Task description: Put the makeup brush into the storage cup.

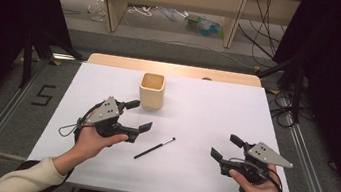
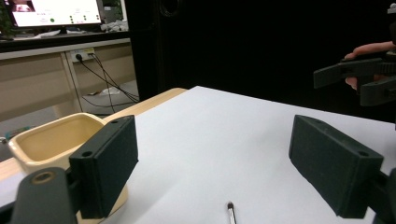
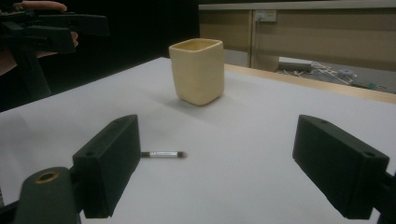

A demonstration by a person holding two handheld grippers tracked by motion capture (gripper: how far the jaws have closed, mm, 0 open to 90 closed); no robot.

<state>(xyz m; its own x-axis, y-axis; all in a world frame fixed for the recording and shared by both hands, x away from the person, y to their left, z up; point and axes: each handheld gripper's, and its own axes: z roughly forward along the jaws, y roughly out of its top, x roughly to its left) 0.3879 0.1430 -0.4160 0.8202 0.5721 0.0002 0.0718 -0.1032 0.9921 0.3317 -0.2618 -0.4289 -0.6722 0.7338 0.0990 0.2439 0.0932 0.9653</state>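
A cream square cup stands upright on the white table, toward the back centre. A thin black brush with a pale tip lies flat in front of it, between my two hands. My left gripper hovers just left of the brush, open and holding nothing. My right gripper is held at the front right, open and holding nothing. In the left gripper view, the gripper has the cup behind its left jaw and the brush tip low between the jaws. The right gripper view shows its gripper, the brush and the cup.
The table's wooden back edge lies beyond the white sheet. Cables and small items lie on the floor behind it. Metal rails run along both sides of the table. A dark curtain stands at left and right.
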